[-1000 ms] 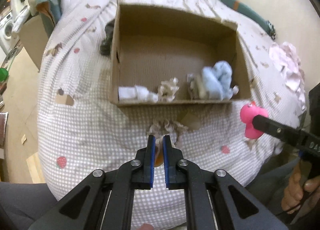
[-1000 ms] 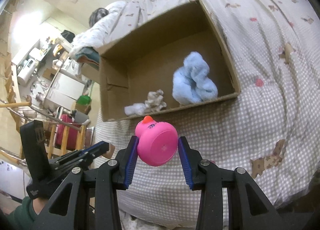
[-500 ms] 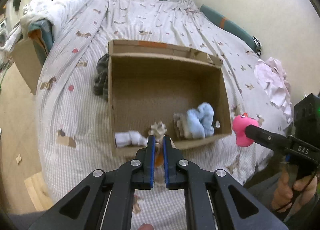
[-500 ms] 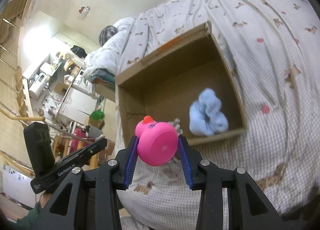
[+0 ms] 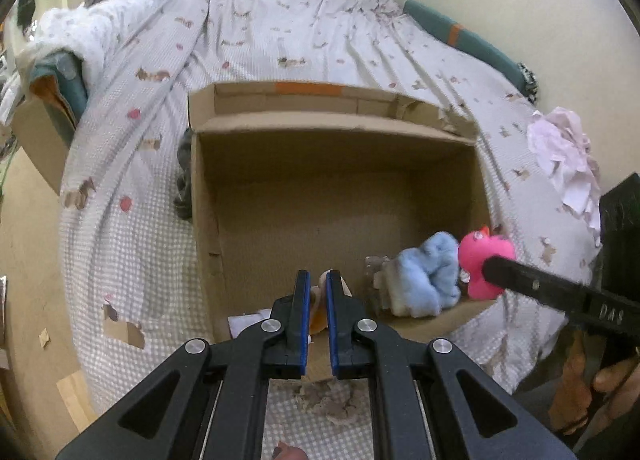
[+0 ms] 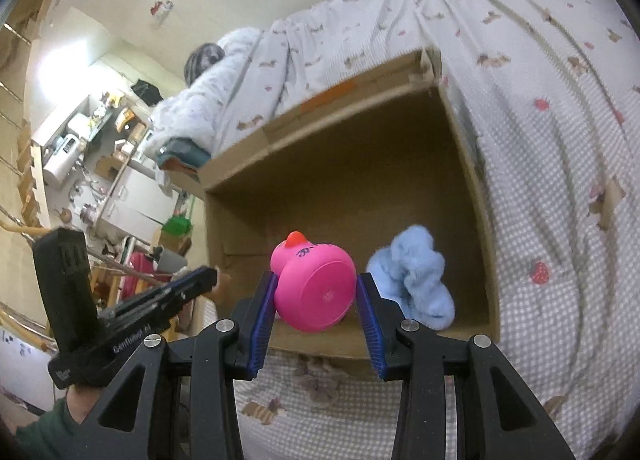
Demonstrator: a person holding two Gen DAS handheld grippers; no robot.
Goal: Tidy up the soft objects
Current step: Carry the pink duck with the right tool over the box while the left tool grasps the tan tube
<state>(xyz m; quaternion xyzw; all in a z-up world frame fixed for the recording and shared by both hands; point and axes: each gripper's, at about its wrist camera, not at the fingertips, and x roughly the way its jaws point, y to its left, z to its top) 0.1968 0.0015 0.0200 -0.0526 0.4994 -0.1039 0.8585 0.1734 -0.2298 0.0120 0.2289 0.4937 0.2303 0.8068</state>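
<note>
Both grippers now over box [image 5: 400,132]; R fingers [image 6: 262,320] clamp pink duck [image 6: 316,292], L fingers [image 5: 301,300] pinch tan item, unclear.

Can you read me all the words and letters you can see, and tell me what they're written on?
"DAS" on the black arm of the right gripper, seen from the left wrist.
"Confident AI", blurry, on the side of the left gripper, seen from the right wrist.
Dark marker scribble on the pink duck: not readable.
White print low on the left gripper's handle: too blurred to read.
Nothing readable on the cardboard box.
</note>
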